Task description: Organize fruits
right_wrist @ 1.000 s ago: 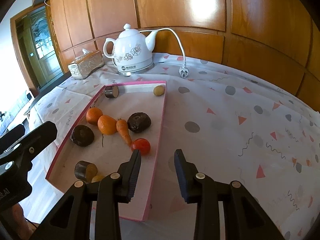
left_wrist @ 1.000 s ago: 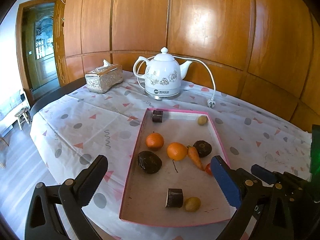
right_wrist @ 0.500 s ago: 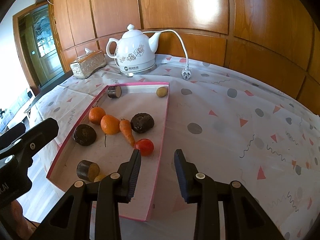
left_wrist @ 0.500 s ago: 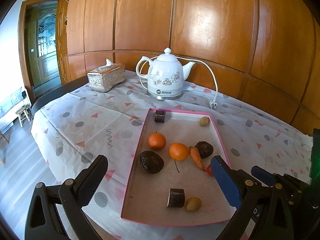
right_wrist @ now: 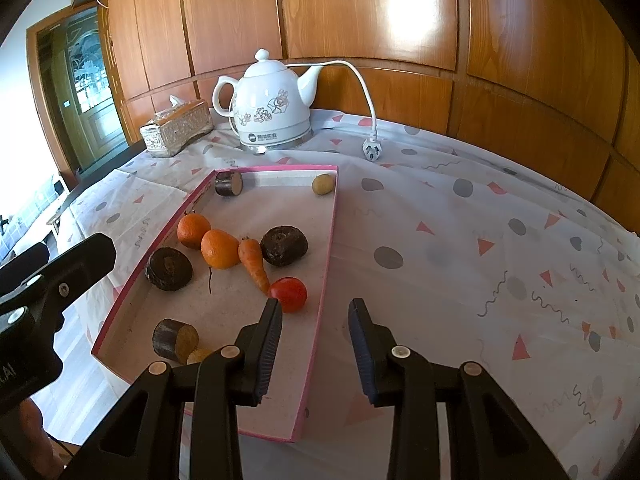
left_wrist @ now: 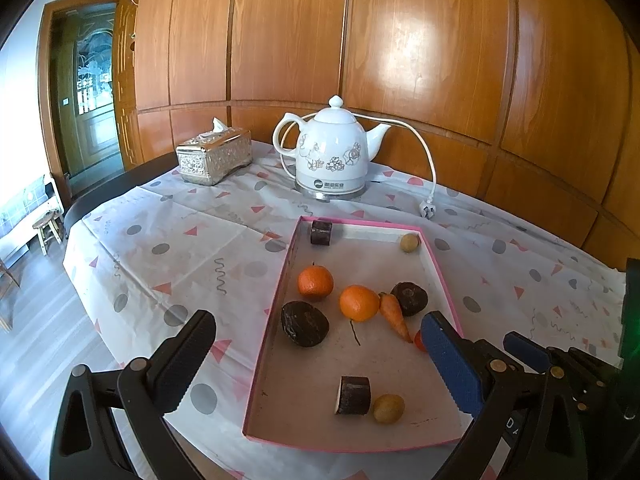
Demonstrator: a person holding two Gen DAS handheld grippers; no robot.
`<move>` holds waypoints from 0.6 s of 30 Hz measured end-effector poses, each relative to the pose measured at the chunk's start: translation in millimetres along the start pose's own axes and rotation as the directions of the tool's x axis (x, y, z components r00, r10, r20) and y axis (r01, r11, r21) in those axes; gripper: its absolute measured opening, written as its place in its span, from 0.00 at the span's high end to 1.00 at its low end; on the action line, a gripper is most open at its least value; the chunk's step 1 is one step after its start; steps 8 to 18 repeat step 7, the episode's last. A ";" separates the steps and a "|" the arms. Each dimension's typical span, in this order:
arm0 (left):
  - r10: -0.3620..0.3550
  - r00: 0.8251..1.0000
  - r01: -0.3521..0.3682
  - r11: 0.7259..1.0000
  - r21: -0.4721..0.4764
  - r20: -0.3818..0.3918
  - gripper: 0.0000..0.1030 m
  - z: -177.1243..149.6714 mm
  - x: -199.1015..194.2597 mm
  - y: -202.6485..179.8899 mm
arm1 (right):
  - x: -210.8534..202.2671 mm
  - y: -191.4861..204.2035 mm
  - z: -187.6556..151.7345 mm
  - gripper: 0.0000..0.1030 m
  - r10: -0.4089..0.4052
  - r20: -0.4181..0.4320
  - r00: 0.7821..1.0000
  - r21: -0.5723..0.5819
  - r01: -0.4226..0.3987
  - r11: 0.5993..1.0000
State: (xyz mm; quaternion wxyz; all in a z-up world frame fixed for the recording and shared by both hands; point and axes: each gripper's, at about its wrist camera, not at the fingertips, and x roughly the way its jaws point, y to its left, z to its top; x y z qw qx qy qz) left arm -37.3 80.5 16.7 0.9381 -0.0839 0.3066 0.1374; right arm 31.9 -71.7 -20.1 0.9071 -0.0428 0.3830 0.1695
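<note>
Pink-rimmed, the shallow tray point(right_wrist: 326, 256) is the landmark, lying on a white cloth point(right_wrist: 460, 240) dotted with grey spots and coral triangles. Nearest, the right gripper point(right_wrist: 314, 346) hovers over the tray's near right corner, jaws apart with nothing between them, the pink rim passing under the gap. The left gripper point(left_wrist: 320, 364) hangs above the tray's near end, jaws spread wide and empty.

Inside the tray, at the near end, a dark cut chunk point(left_wrist: 353, 395) touches a small yellowish fruit point(left_wrist: 388, 409). Just beyond the right gripper's left finger sits a red tomato point(right_wrist: 288, 294), close to the right rim, with the tip of a carrot point(right_wrist: 254, 265) touching it. Mid-tray, left of the carrot, two oranges point(right_wrist: 219, 249) sit side by side; a dark round fruit point(right_wrist: 169, 268) lies nearer the left rim and another point(right_wrist: 284, 246) right of the carrot. In the far corners are a second dark chunk point(right_wrist: 229, 183) on the left and a second yellowish fruit point(right_wrist: 323, 184) on the right.

Beyond the tray stands a white flowered kettle point(right_wrist: 272, 112), its cord and loose plug point(right_wrist: 371, 149) to the right, and a silvery tissue box point(right_wrist: 176, 129) to the left, all before wood panelling point(right_wrist: 360, 12).
</note>
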 end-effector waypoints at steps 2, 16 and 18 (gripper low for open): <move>-0.008 1.000 0.008 1.000 -0.006 -0.004 0.00 -0.2 0.5 0.4 | 0.5 -0.5 -0.5 0.66 0.000 -0.001 1.000 0.003 0.000 1.000; -0.018 1.000 0.017 1.000 -0.010 -0.013 0.00 -0.6 3.5 -0.7 | 0.6 -8.0 -1.2 0.66 -0.003 -0.002 1.000 0.023 0.003 1.000; -0.018 1.000 0.017 1.000 -0.010 -0.013 0.00 -0.6 3.5 -0.7 | 0.6 -8.0 -1.2 0.66 -0.003 -0.002 1.000 0.023 0.003 1.000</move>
